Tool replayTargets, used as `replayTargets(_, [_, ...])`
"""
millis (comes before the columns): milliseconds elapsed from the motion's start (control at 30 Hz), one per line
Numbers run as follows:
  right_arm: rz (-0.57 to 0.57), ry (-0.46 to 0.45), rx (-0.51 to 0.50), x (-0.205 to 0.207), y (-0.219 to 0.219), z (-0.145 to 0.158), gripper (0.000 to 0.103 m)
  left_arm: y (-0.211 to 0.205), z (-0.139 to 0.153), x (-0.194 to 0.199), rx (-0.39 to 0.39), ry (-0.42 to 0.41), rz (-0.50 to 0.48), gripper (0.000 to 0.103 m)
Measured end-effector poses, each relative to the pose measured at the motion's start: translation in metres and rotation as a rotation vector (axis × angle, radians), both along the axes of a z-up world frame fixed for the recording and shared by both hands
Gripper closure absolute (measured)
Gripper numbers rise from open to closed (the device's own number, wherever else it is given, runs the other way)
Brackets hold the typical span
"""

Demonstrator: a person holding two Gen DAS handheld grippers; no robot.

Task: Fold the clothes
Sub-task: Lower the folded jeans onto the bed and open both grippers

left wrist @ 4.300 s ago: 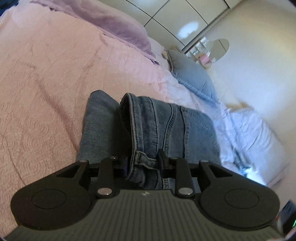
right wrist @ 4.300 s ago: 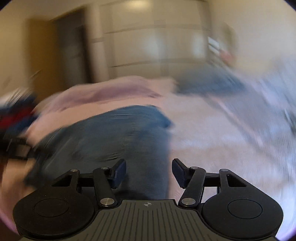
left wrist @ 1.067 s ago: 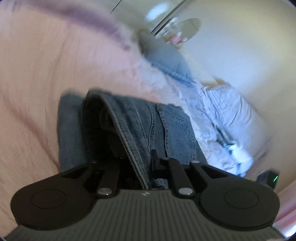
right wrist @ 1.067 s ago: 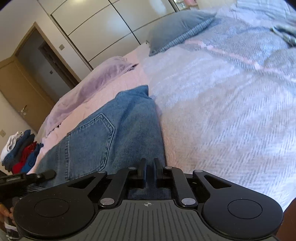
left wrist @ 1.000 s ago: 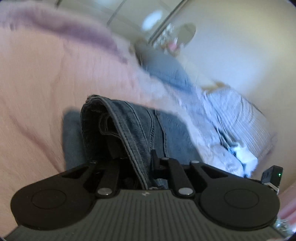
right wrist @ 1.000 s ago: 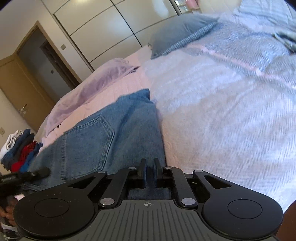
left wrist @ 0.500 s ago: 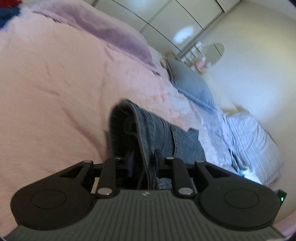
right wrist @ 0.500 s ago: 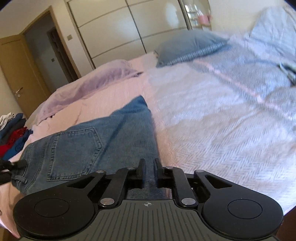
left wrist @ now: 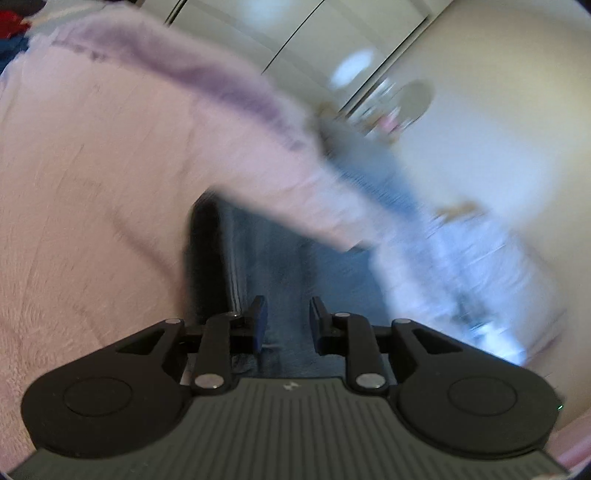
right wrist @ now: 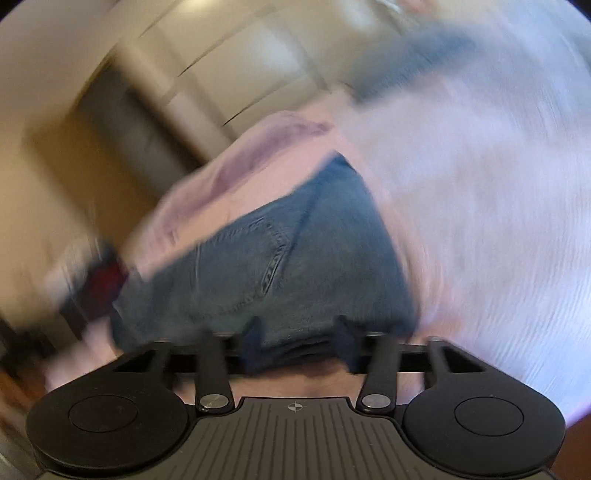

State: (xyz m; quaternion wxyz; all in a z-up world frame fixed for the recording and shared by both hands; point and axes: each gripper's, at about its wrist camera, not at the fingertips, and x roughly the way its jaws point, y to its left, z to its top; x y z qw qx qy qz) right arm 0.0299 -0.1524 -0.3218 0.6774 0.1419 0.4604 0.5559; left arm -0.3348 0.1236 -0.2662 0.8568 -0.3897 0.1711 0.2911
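Left wrist view: the left tool [left wrist: 284, 319] was spread, its two fingers [left wrist: 258, 317] standing apart with nothing pinched between them. Directly beyond lay the folded blue jeans [left wrist: 280, 266], resting on the pink bedspread [left wrist: 81, 206]; a darker fold edge of the denim showed at the left side of the garment. A lilac blanket [left wrist: 207, 77] lay across the far part of the bed, with a blue pillow [left wrist: 373, 166] and a pale blue striped cover [left wrist: 472, 258] to the right. White wardrobe doors [left wrist: 295, 33] closed the background. The whole view was motion-blurred.

Right wrist view: the right tool [right wrist: 299, 341] was likewise spread, its fingers wide apart and empty, just short of the near edge of the jeans [right wrist: 280, 258]. A back pocket [right wrist: 258, 258] with stitched seams faced upward. The denim lay where the pink bedspread [right wrist: 207, 206] met the pale blue cover [right wrist: 498, 221]. A heap of red and dark clothes [right wrist: 99, 277] stood at the left, well apart from the jeans, and a blue pillow [right wrist: 410, 66] lay at the far end of the bed. This view, too, was heavily blurred.
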Motion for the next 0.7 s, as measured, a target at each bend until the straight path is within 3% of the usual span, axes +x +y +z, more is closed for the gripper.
replayTargets(67, [-0.066, 0.160, 0.034, 0.011, -0.001, -0.016, 0.068, 0.005, -0.017, 0.003, -0.014, 0.029, 0.013, 0.091])
replayTargets(133, [-0.132, 0.320, 0.069, 0.022, -0.003, -0.033, 0.068, 0.007, -0.025, -0.005, -0.035, -0.017, 0.022, 0.091])
replayTargets(233, [-0.225, 0.544, 0.116, 0.037, -0.005, -0.056, 0.068, 0.010, -0.028, -0.008, -0.036, -0.024, 0.017, 0.092])
replayTargets(267, [-0.235, 0.556, 0.121, 0.039, -0.003, -0.057, 0.091, 0.010, -0.028, -0.008, -0.028, -0.018, 0.011, 0.092])
replayTargets(300, [-0.244, 0.545, 0.136, 0.040, -0.002, -0.056, 0.101, 0.009, -0.028, -0.008, -0.019, -0.011, 0.006, 0.092])
replayTargets(333, [-0.244, 0.508, 0.150, 0.041, -0.002, -0.051, 0.102, 0.009, -0.028, -0.007, -0.010, -0.003, 0.000, 0.092])
replayTargets(433, [-0.219, 0.401, 0.121, 0.041, 0.001, -0.039, 0.103, 0.009, -0.028, -0.010, -0.008, -0.003, -0.006, 0.093])
replayTargets(533, [-0.223, 0.427, 0.071, 0.038, 0.002, -0.048, 0.102, 0.009, -0.027, -0.011, -0.017, -0.009, -0.003, 0.093])
replayTargets(567, [-0.232, 0.447, 0.075, 0.038, -0.001, -0.050, 0.091, 0.009, -0.025, -0.011, -0.016, -0.009, -0.003, 0.093])
replayTargets(633, [-0.248, 0.462, 0.088, 0.037, -0.003, -0.050, 0.078, 0.005, -0.018, -0.011, -0.007, -0.011, -0.009, 0.093])
replayTargets(700, [-0.261, 0.455, 0.086, 0.038, -0.004, -0.048, 0.078, 0.001, -0.012, -0.013, 0.007, -0.020, -0.022, 0.088])
